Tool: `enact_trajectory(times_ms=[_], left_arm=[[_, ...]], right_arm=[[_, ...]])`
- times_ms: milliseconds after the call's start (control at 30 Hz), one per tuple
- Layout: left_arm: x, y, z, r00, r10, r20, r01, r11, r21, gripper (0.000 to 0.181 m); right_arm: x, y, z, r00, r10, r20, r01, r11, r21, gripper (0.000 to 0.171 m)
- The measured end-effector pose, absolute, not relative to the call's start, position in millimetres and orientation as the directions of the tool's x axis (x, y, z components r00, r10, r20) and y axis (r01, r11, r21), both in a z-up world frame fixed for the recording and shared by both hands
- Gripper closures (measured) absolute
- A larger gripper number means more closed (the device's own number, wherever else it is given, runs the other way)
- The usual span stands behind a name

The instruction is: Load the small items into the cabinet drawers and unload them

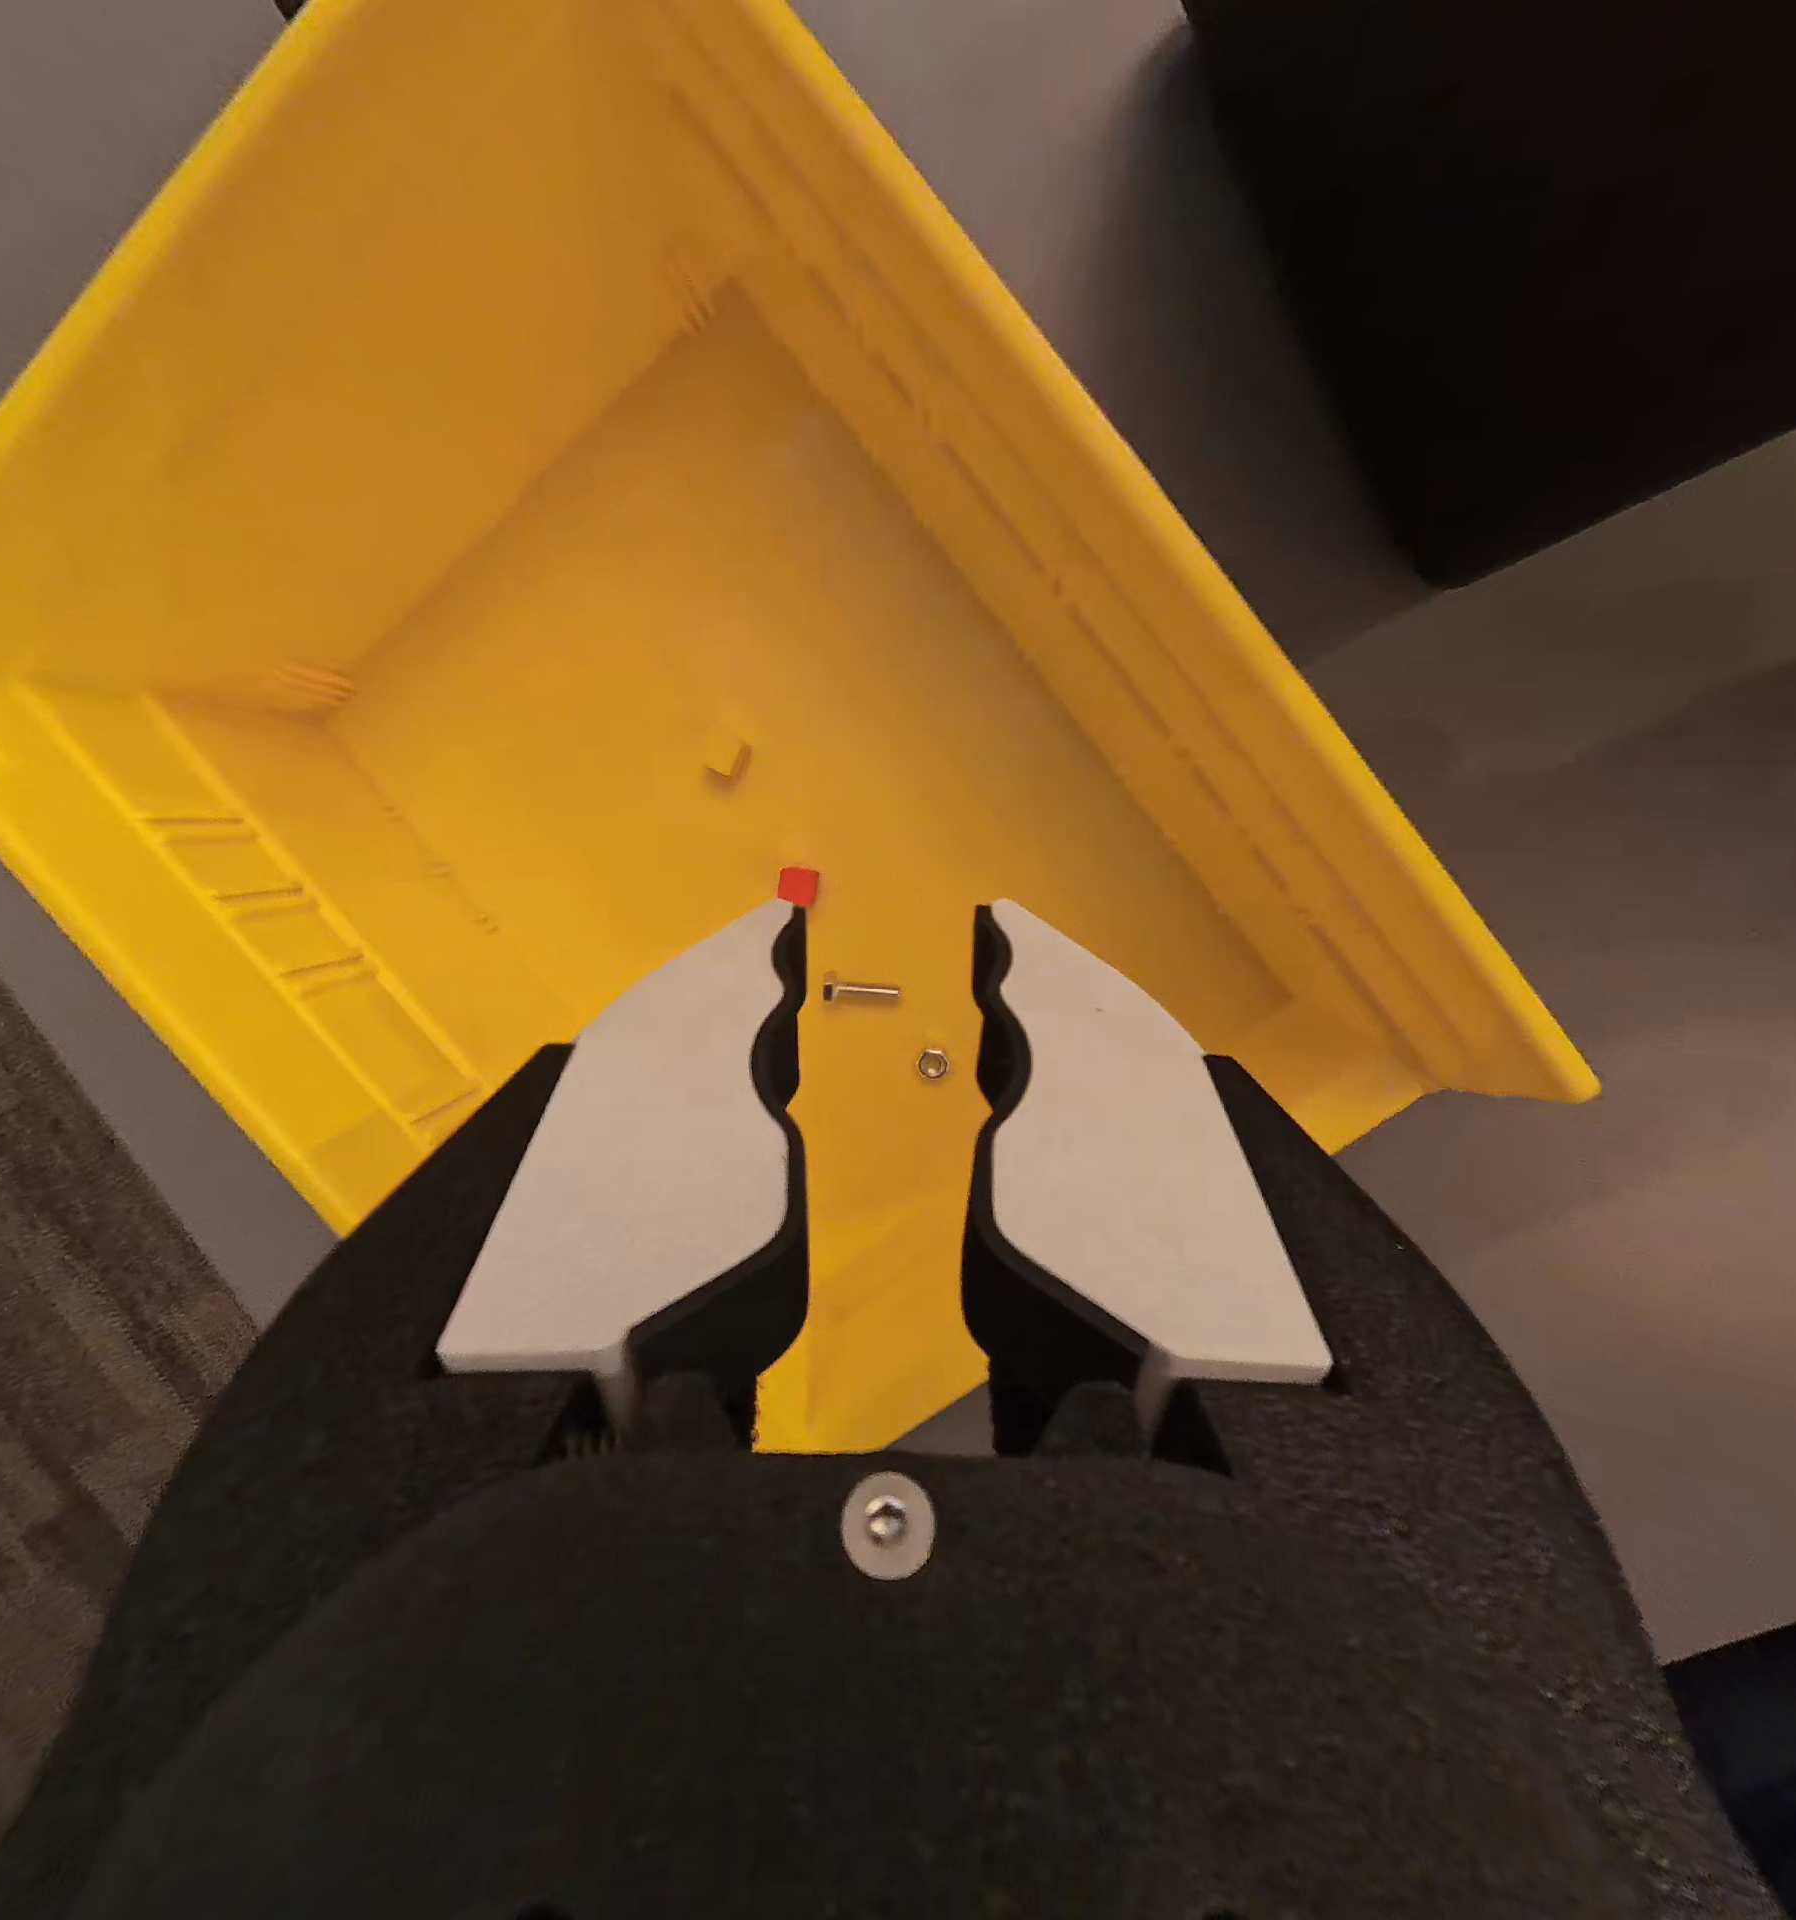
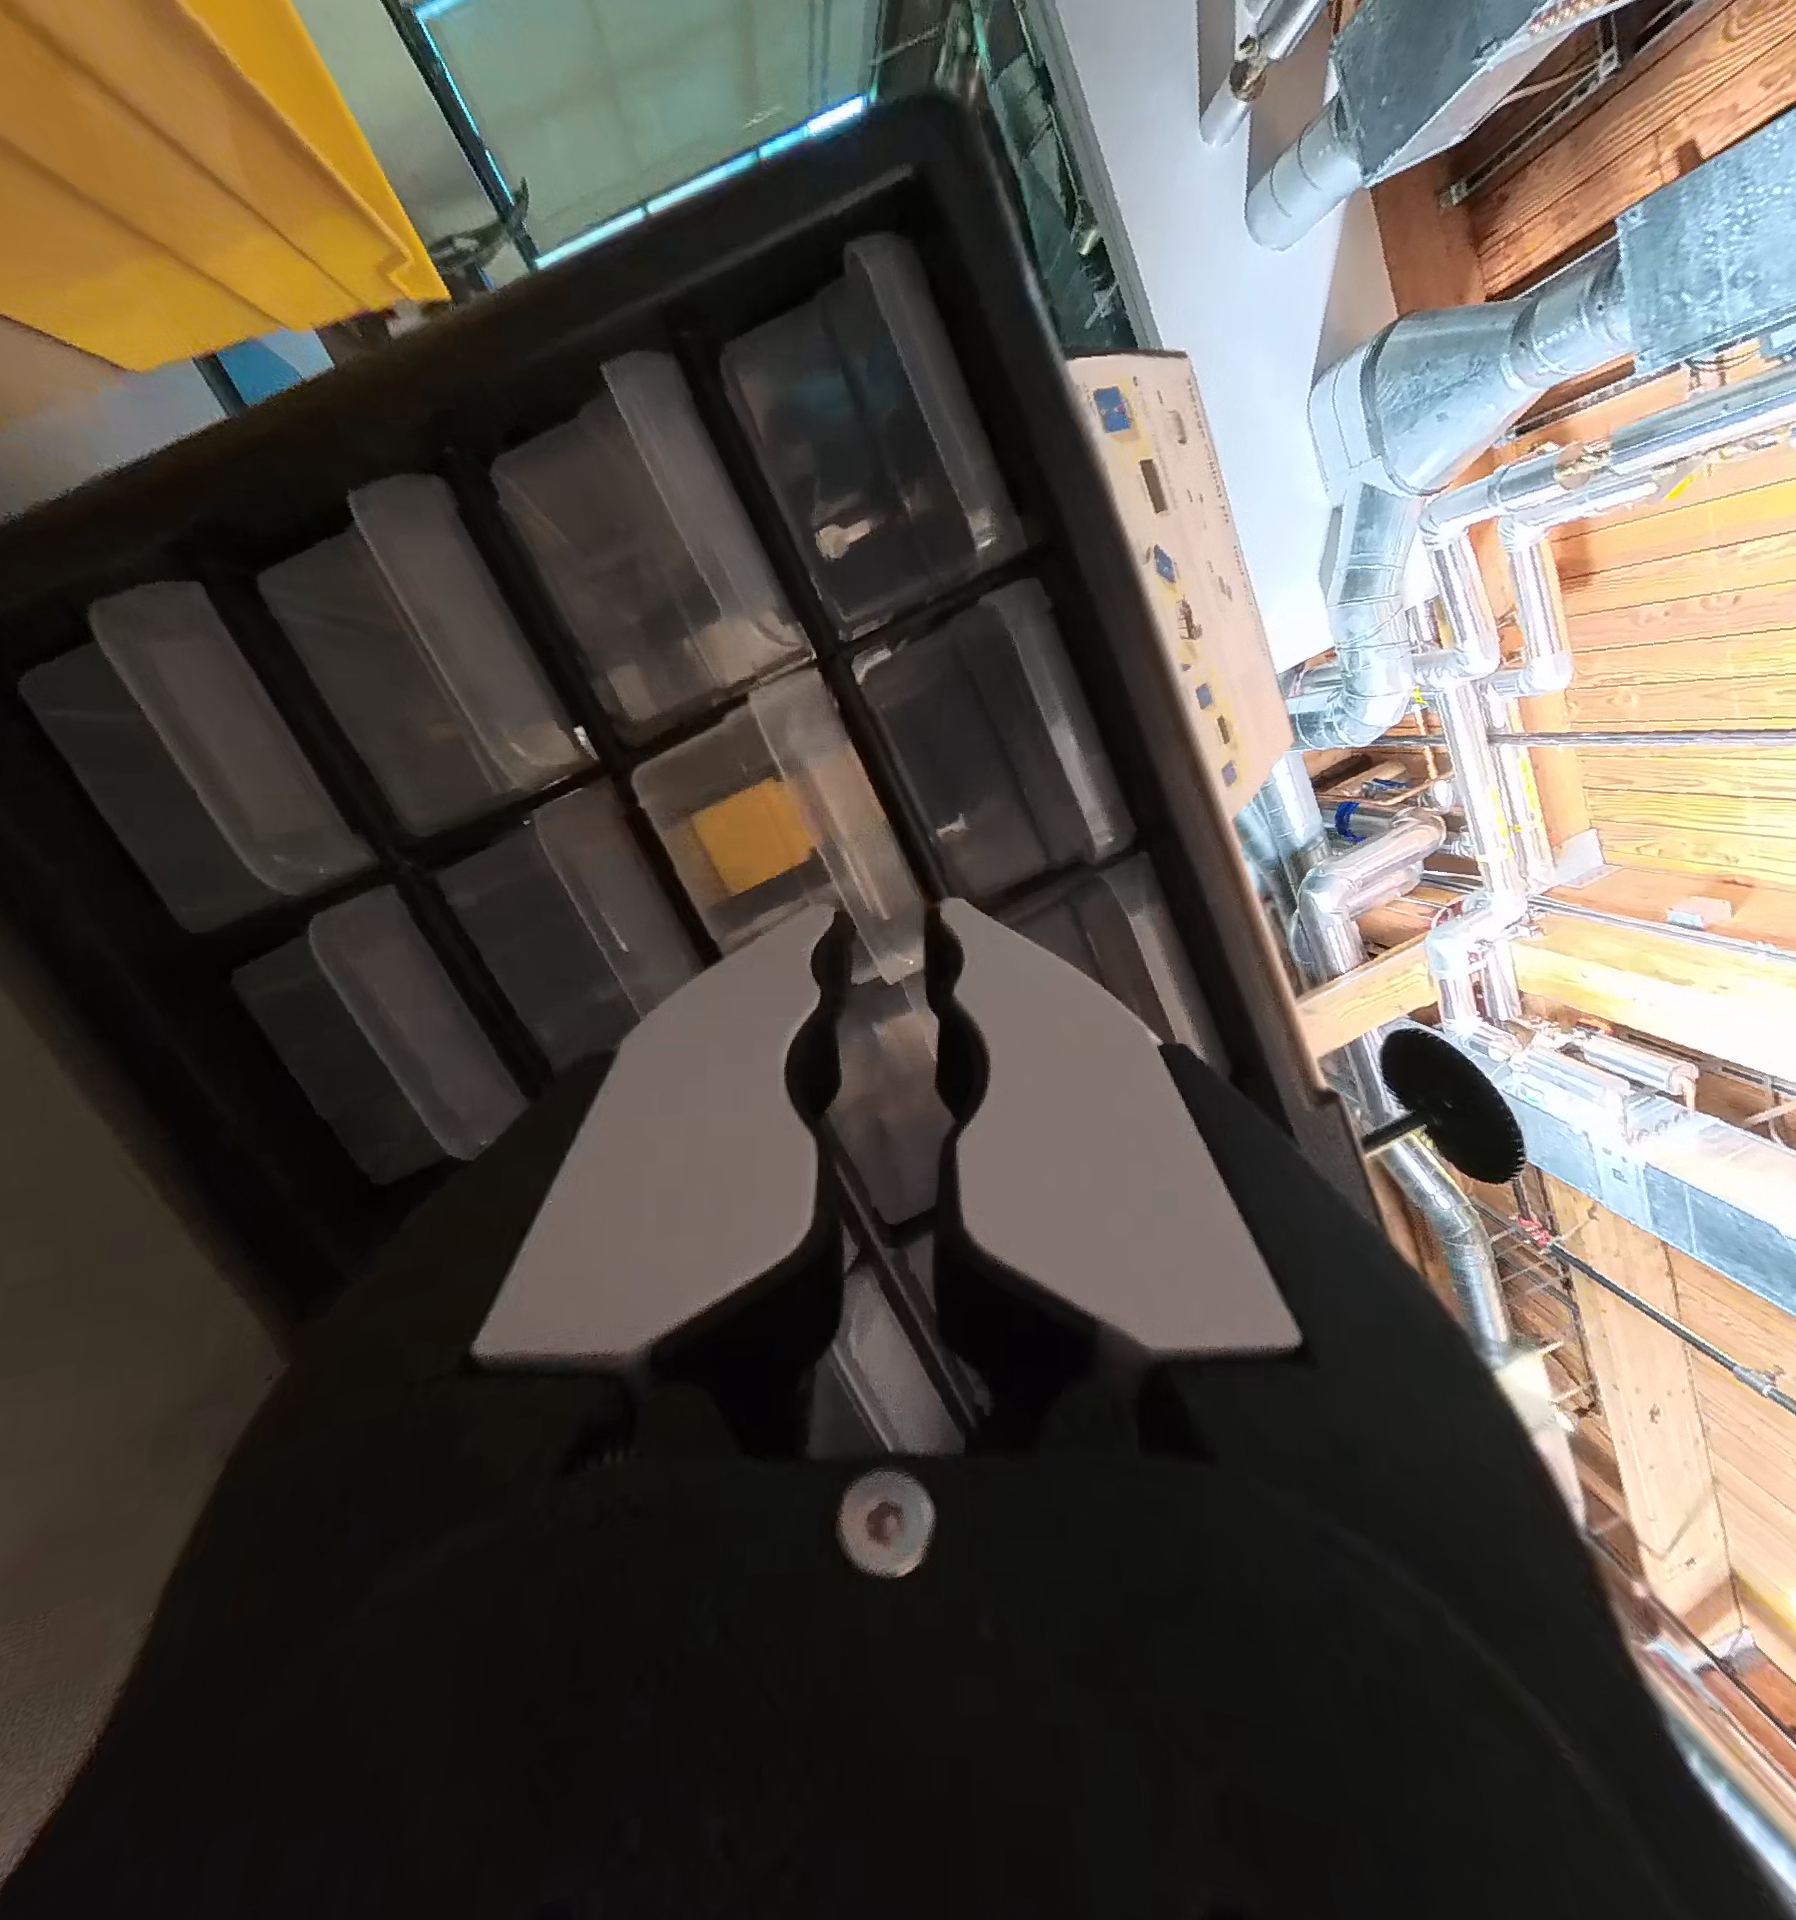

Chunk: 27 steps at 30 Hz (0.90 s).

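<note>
Here left gripper (image 1: pixel 886 906) (jaws apart) hovers over bolt (image 1: pixel 861 992)

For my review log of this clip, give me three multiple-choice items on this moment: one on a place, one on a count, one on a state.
1. Where does the small red cube lie?
A. On the floor of the yellow bin, by the tip of the left tongs
B. Inside a clear drawer
C. On the carpet

2. How many small metal parts lie between the left tongs' fingers?
A. None
B. Two
C. Five

3. What are the right tongs doing?
A. Hanging open over bare table
B. Closed on the handle of a clear drawer in the black cabinet
C. Holding the red cube

Key: 1 A, the cube rests on the bin's floor; 2 B, a bolt and a nut; 3 B, the clear handle runs between the nearly shut fingers.
</note>
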<state>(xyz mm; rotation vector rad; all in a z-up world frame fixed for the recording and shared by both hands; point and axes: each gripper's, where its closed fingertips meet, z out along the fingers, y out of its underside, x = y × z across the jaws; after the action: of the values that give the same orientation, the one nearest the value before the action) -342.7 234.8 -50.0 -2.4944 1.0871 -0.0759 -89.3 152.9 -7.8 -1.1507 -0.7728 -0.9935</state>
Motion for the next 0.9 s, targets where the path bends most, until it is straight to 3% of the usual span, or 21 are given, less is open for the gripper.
enact_trajectory(times_ms=[600, 900], left_arm=[[-372, 265, -98, 0.770, -0.630, -0.096, -0.627, -0.723, -0.291, 0.148], [-366, 310, -119, 0.646, -0.699, -0.308, -0.758, -0.539, -0.368, 0.146]], right_arm=[[-80, 146, -9, 0.357, -0.222, 0.907, 0.934, 0.081, -0.348, 0.148], [-44, 144, -15, 0.416, -0.200, 0.887, 0.907, 0.016, -0.421, 0.148]])
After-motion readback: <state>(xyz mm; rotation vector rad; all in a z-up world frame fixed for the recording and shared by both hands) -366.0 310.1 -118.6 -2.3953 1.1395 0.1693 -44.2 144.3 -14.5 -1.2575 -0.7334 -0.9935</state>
